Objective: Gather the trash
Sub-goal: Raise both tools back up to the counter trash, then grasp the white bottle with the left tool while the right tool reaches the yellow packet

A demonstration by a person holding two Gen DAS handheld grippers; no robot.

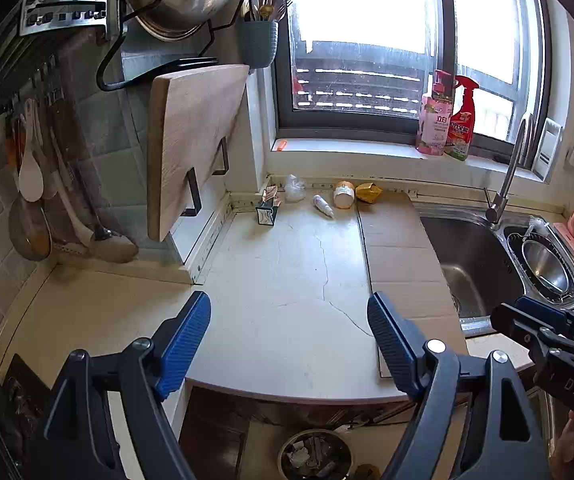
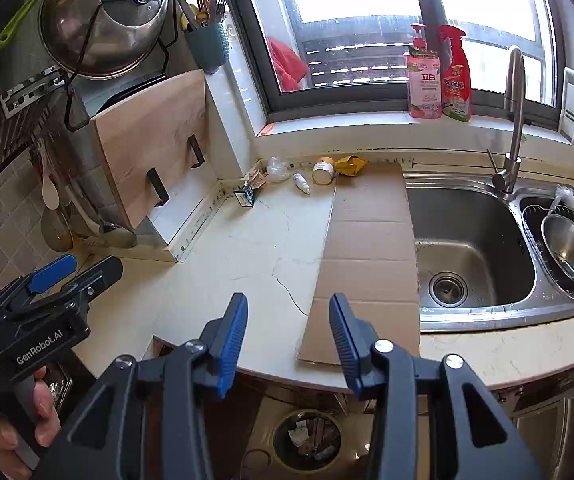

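The left gripper (image 1: 289, 334) hangs with its fingers spread wide and holding nothing, above the counter (image 1: 271, 272) near its front edge. The right gripper (image 2: 287, 332) is likewise spread and bare, over the near end of a cardboard sheet (image 2: 367, 240). At twelve o'clock, along the back wall, lies the trash: a small carton (image 1: 267, 211), a crumpled plastic bag (image 1: 295, 188), a white tube (image 1: 323, 205), a tipped cup (image 1: 344, 194) and a yellow wrapper (image 1: 369, 192). At six o'clock, below the counter edge, stands a trash bin (image 2: 307, 440). The sink (image 2: 471, 248) is at three o'clock.
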